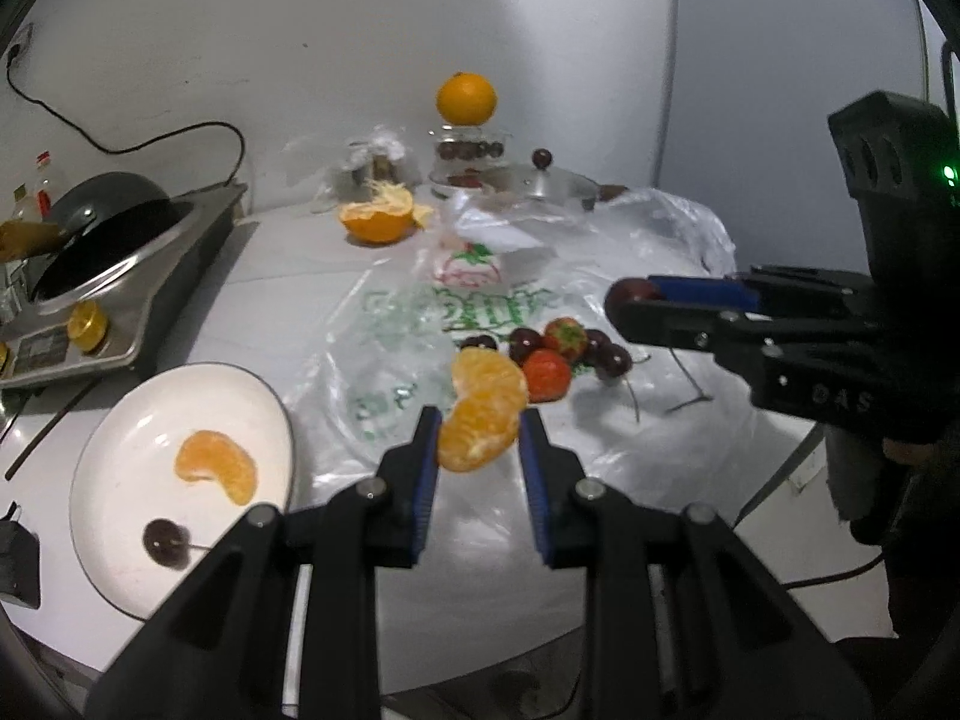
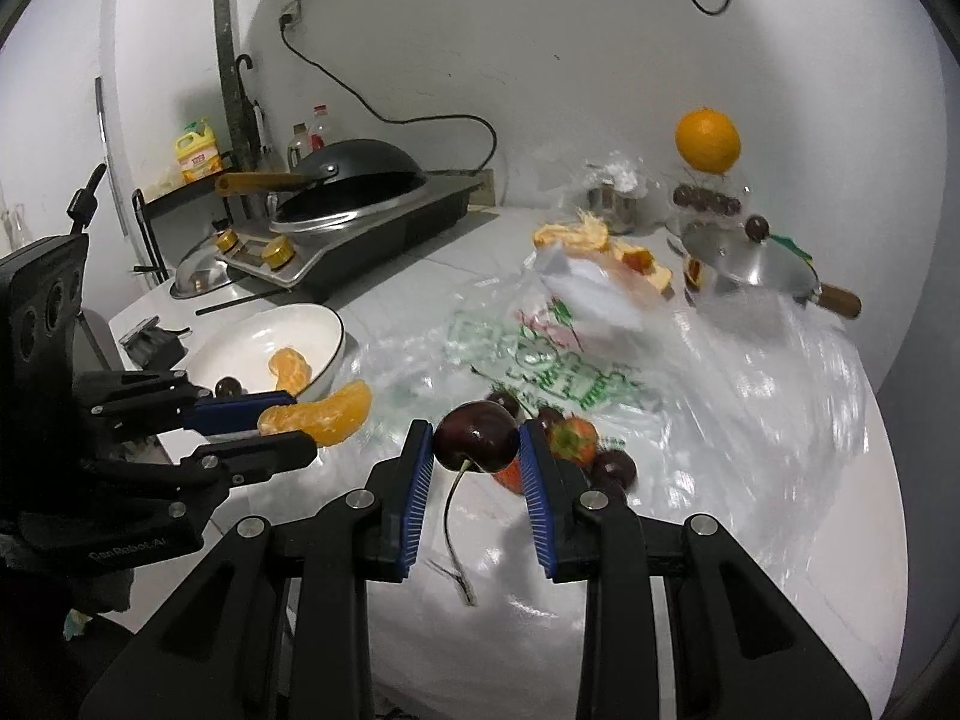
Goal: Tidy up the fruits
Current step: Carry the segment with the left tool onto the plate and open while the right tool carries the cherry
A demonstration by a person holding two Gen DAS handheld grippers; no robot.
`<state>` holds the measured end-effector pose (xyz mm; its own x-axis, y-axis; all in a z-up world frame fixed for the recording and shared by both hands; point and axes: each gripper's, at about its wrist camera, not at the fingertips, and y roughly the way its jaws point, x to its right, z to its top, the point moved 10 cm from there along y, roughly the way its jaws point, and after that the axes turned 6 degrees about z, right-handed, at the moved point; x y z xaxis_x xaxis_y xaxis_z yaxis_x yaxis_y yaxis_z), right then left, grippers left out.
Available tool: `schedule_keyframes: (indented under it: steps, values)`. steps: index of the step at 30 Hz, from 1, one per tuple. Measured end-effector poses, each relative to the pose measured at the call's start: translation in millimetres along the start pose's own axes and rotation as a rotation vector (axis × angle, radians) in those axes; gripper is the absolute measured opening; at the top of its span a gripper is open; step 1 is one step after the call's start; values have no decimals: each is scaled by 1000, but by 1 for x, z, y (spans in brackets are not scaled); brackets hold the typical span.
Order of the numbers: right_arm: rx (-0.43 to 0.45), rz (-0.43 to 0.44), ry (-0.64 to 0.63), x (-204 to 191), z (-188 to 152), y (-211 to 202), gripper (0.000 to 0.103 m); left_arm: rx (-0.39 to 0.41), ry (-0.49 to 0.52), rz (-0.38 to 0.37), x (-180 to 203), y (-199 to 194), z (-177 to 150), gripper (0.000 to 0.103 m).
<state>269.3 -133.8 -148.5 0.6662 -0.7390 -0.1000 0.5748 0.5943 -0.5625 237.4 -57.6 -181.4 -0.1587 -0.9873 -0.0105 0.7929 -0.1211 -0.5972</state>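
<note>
Orange segments (image 1: 480,420), peeled, pale-veined and stuck together in a curved clump, sit pinched between the blue pads of the left gripper (image 1: 478,441), lifted above the plastic sheet (image 1: 648,432). Left of those fingers, a white bowl (image 1: 108,468) holds another orange segment (image 1: 217,467) and a dark cherry (image 1: 165,542). The right gripper (image 2: 476,450) clamps a glossy, dark red cherry with stem (image 2: 477,435), its stem hanging down between the fingers. Just beyond its fingertips lie strawberries (image 2: 575,438) and more cherries (image 2: 613,468) on the plastic.
</note>
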Motion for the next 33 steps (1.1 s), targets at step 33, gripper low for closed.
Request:
schedule_keyframes:
  steps: [33]
  values:
    - [-23,82,-107,-94,48,69,31,-37,-172,138,-142,-12,-55,27]
